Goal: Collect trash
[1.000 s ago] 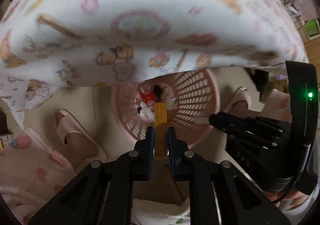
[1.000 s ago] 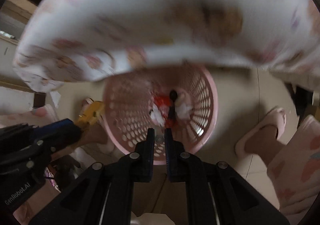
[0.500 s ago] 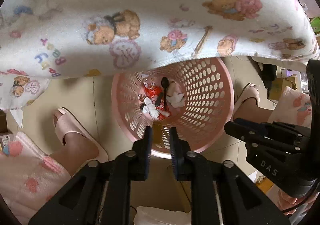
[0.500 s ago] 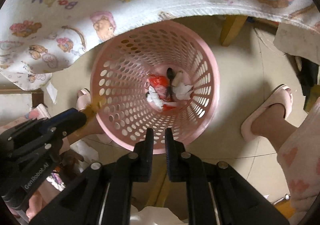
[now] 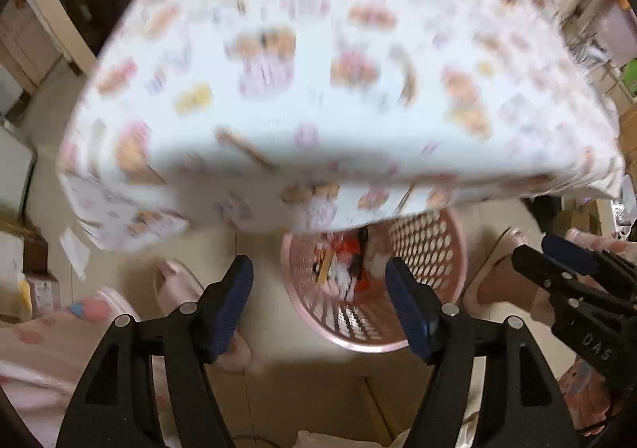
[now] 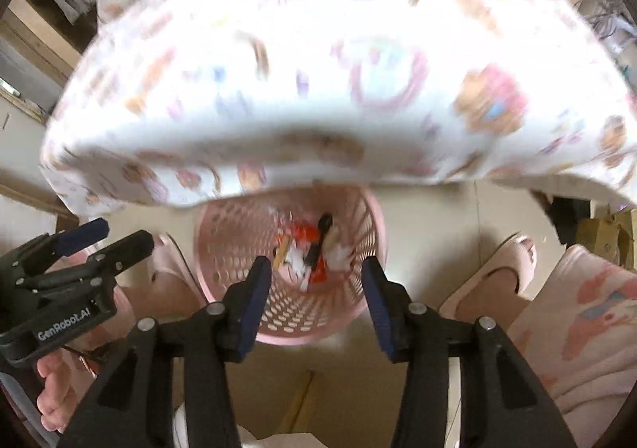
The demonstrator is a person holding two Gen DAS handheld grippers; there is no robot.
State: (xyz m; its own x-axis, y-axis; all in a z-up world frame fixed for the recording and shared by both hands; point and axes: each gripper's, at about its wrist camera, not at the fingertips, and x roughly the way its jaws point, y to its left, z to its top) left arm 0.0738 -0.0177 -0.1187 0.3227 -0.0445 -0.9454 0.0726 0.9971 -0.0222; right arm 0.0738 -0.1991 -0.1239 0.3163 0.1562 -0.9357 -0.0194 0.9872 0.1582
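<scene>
The pink perforated plastic basket (image 6: 370,249) stands on the beige tiled floor (image 6: 438,233), partly under the edge of the white printed cloth-covered table (image 6: 318,70). Inside the basket lie a red wrapper (image 6: 304,230), a black spoon (image 6: 320,233), white crumpled paper (image 6: 338,253) and a yellow flat stick (image 6: 282,249). One pink slipper (image 6: 505,269) stands on the right of the basket, another pink slipper (image 5: 179,285) on its left.

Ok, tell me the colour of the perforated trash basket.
Pink basket, clearest in the right wrist view.
</scene>
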